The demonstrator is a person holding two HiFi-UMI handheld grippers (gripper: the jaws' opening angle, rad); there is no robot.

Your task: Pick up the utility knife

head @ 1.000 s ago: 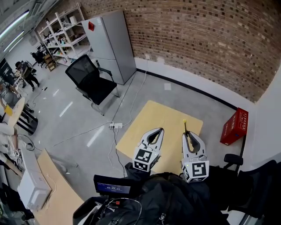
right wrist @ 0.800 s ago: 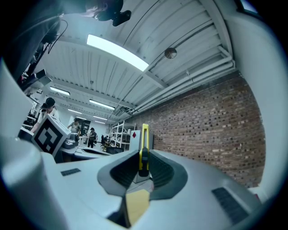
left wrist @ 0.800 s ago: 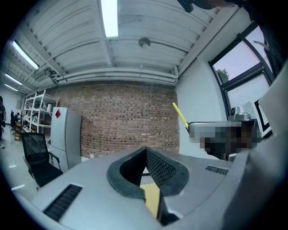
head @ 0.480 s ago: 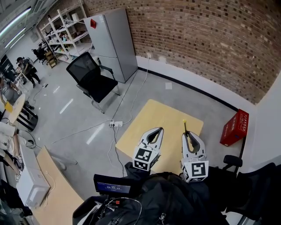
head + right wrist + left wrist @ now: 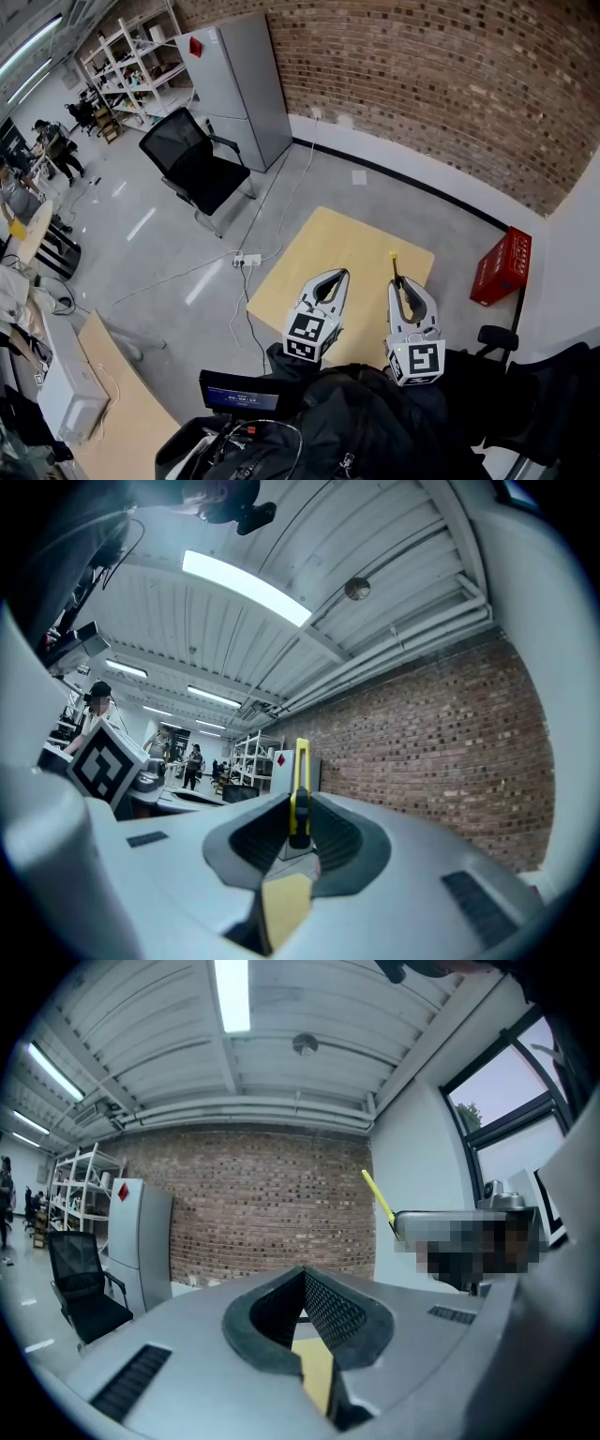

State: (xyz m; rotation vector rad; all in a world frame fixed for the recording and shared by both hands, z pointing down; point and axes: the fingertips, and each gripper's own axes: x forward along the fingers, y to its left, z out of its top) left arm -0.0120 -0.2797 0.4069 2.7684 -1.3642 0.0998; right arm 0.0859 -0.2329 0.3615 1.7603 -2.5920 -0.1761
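Observation:
My right gripper (image 5: pixel 397 283) is shut on the utility knife (image 5: pixel 395 263), a slim yellow-and-black tool that sticks out past the fingertips over the small tan table (image 5: pixel 340 247). In the right gripper view the utility knife (image 5: pixel 299 794) stands upright, clamped between the dark pads, with the right gripper (image 5: pixel 298 834) raised toward the brick wall. My left gripper (image 5: pixel 338 276) hovers beside it over the same table. The left gripper (image 5: pixel 304 1279) has its jaws together with nothing between them. The left gripper view also shows the yellow knife (image 5: pixel 378 1196) off to the right.
A black office chair (image 5: pixel 194 167) and a grey fridge (image 5: pixel 240 86) stand to the far left. A red crate (image 5: pixel 501 268) sits right of the table. A power strip with cables (image 5: pixel 247 260) lies on the floor. A wooden desk (image 5: pixel 120 405) runs along the lower left.

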